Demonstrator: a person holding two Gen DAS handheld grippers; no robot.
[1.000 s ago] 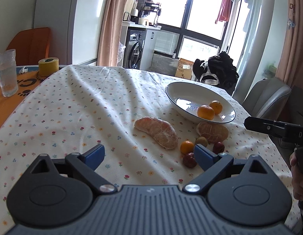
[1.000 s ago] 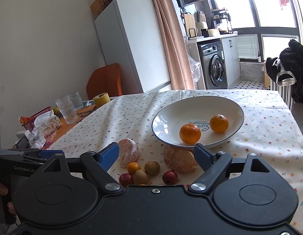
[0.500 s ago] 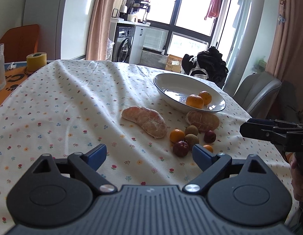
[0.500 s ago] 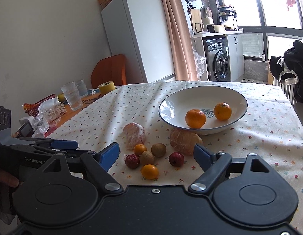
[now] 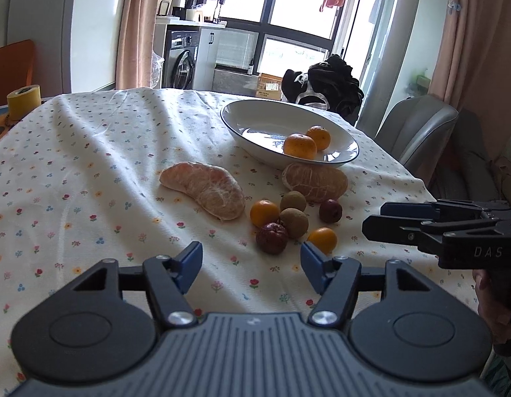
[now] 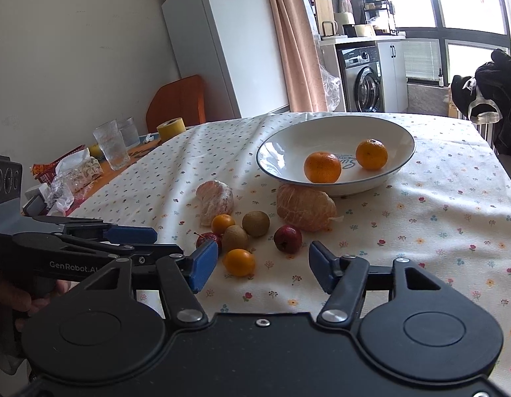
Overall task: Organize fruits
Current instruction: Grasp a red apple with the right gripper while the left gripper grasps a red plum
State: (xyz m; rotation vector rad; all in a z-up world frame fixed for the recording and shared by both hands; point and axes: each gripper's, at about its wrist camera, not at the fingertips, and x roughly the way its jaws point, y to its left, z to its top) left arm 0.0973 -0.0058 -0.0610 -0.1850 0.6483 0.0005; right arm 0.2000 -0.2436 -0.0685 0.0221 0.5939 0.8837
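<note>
Hovering near the tabletop (image 5: 73, 165) edge, left gripper (image 5: 251, 263) and right gripper (image 6: 263, 261) both hold empty jaws spread wide; small fruits (image 6: 245, 231) lie clustered before the white bowl (image 6: 288, 139) holding two oranges (image 6: 322, 167).

a floral tablecloth (image 6: 437, 205) covers the table across the middle of both views. at the left of the right wrist view stand two clear glasses (image 6: 111, 144), a yellow tape roll (image 6: 170, 128) just behind them, and crumpled plastic wrappers (image 6: 70, 178) lower left. an orange chair back (image 6: 179, 101) sits behind the tape, a white fridge (image 6: 219, 43) above it. a pink curtain (image 6: 295, 39) hangs top centre, a washing machine (image 6: 363, 81) to its right. dark clothing (image 5: 325, 82) lies heaped beyond the table, a grey chair (image 5: 417, 132) at right.
</note>
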